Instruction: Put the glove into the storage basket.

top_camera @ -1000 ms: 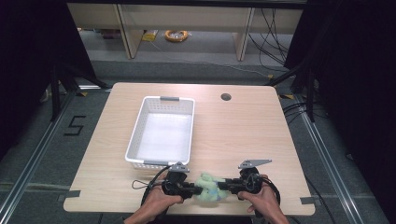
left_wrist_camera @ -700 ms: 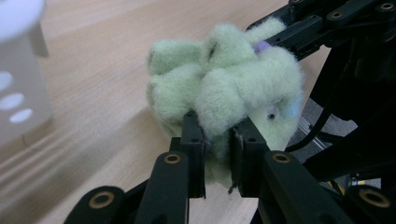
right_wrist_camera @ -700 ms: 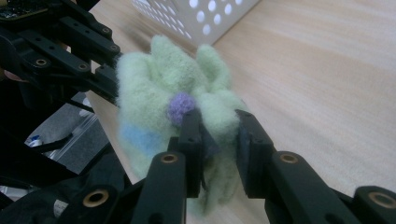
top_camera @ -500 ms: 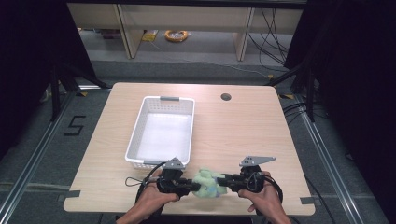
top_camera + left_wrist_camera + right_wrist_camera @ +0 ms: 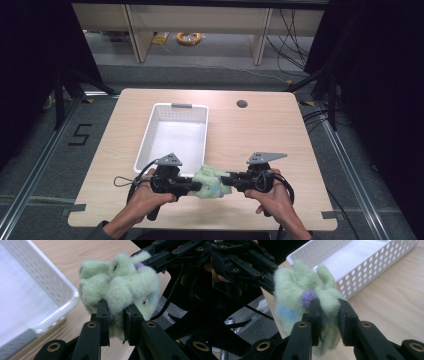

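Sock (image 5: 210,181), pale green and fuzzy, hangs above the table (image 5: 260,135) just beside the basket (image 5: 150,140). Left gripper (image 5: 194,186) and right gripper (image 5: 226,181) each clamp a fold of it from opposite sides.

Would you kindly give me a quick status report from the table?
Left gripper and right gripper both shut on the green fuzzy cloth, held off the table. White basket beside it. Nothing in the way.

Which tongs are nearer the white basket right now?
Left. The left tongs sit just off the white basket's near end, shut on the green fuzzy cloth. The right tongs grip the cloth's other side, farther right of the basket.
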`<act>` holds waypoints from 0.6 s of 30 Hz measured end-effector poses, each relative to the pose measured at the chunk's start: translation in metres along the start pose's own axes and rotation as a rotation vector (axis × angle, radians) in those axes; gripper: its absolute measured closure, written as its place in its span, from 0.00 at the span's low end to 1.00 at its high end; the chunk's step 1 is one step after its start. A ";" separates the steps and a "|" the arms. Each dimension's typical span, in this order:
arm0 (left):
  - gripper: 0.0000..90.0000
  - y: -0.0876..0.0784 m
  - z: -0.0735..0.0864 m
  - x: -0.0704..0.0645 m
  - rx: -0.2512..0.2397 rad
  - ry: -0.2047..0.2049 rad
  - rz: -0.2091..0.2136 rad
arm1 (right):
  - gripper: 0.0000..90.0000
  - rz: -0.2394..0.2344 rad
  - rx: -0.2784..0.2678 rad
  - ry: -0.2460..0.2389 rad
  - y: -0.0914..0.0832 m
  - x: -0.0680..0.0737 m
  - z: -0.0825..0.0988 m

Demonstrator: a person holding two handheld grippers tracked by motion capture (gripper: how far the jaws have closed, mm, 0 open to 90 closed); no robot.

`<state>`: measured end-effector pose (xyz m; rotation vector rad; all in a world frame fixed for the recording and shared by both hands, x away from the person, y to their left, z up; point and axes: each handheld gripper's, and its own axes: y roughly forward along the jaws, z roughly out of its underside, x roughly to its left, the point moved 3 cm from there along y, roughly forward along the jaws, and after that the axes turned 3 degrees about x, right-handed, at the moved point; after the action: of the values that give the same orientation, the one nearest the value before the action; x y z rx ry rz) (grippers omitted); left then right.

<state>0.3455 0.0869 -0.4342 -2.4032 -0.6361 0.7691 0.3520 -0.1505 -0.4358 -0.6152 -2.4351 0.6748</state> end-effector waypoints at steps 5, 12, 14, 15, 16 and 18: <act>0.85 -0.015 -0.007 0.017 -0.009 -0.038 -0.017 | 0.83 0.005 0.004 -0.013 0.012 0.001 -0.021; 0.85 -0.034 -0.016 0.043 -0.025 -0.086 -0.065 | 0.83 0.007 0.035 -0.013 0.035 0.003 -0.055; 0.85 -0.039 -0.018 0.050 -0.015 -0.092 -0.074 | 0.83 0.014 0.051 -0.016 0.042 0.004 -0.065; 0.85 -0.042 -0.019 0.055 -0.011 -0.094 -0.081 | 0.83 0.012 0.055 -0.015 0.045 0.004 -0.068; 0.85 -0.042 -0.019 0.055 -0.011 -0.094 -0.081 | 0.83 0.012 0.055 -0.015 0.045 0.004 -0.068; 0.85 -0.045 -0.020 0.061 -0.009 -0.105 -0.100 | 0.83 0.014 0.067 -0.017 0.053 0.005 -0.075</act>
<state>0.3905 0.1479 -0.4161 -2.3317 -0.7966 0.8558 0.4078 -0.0826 -0.4095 -0.6023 -2.4149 0.7673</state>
